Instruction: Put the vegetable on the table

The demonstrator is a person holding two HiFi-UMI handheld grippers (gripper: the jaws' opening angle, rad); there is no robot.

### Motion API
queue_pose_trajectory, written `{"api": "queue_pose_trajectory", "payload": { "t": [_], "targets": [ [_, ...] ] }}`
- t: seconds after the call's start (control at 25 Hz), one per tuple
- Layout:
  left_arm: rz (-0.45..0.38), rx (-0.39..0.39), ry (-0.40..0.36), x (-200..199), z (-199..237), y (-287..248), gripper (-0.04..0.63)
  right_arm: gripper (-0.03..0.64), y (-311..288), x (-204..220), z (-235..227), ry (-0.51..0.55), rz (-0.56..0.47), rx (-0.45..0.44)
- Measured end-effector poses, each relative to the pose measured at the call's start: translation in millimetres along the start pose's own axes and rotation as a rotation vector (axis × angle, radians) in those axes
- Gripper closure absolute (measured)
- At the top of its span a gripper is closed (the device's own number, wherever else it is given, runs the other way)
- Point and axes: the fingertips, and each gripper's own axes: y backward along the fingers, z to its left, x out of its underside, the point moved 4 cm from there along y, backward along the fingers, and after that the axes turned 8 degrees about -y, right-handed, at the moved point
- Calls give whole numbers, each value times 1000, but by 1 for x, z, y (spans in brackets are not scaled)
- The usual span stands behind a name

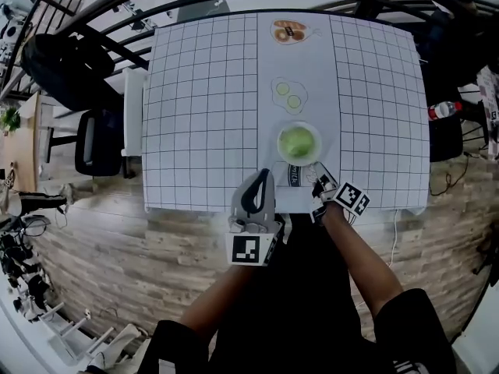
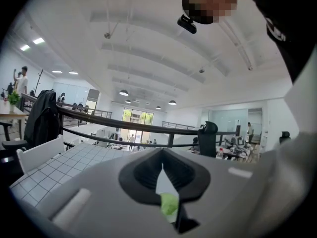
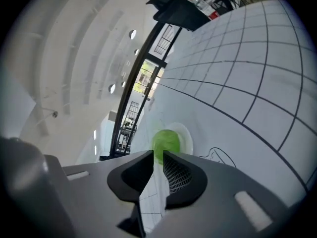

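Now round green vegetable in bowl; right tool ajar, left tool closed, empty

In the left gripper view we see only a sliver of the green vegetable through the slit of the left gripper; the rest lies behind it. In the right gripper view the right gripper covers its lower edge. In the head view the dark print at the near edge of the surface sits partly under that gripper, too small for us to read.
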Motion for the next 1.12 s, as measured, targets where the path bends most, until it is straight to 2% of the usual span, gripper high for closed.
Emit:
{"api": "queue_pose_trajectory", "payload": {
  "t": [0.2, 0.4, 0.52, 0.76, 0.92, 1.0, 1.12],
  "targets": [
    [17, 56, 22, 5, -2, 21, 588, 598, 43, 21, 46, -1, -79, -33],
    [55, 81, 56, 7, 1, 37, 588, 618, 88, 50, 85, 122, -116, -35],
    [26, 93, 50, 2, -1, 48, 588, 618, 116, 59, 102, 280, -141, -9],
    [-14, 82, 29, -26, -6, 60, 588, 618, 155, 47, 166, 717, -189, -9],
    [-49, 49, 11, -45, -6, 58, 588, 618, 164, 41, 222, 989, -240, -65],
    [-61, 35, 16, -52, -12, 60, 588, 618, 173, 40, 248, 1071, -293, -102],
    [-94, 21, 4, -63, -27, 64, 588, 618, 182, 40, 267, 1129, -348, -148]
  ]
}}
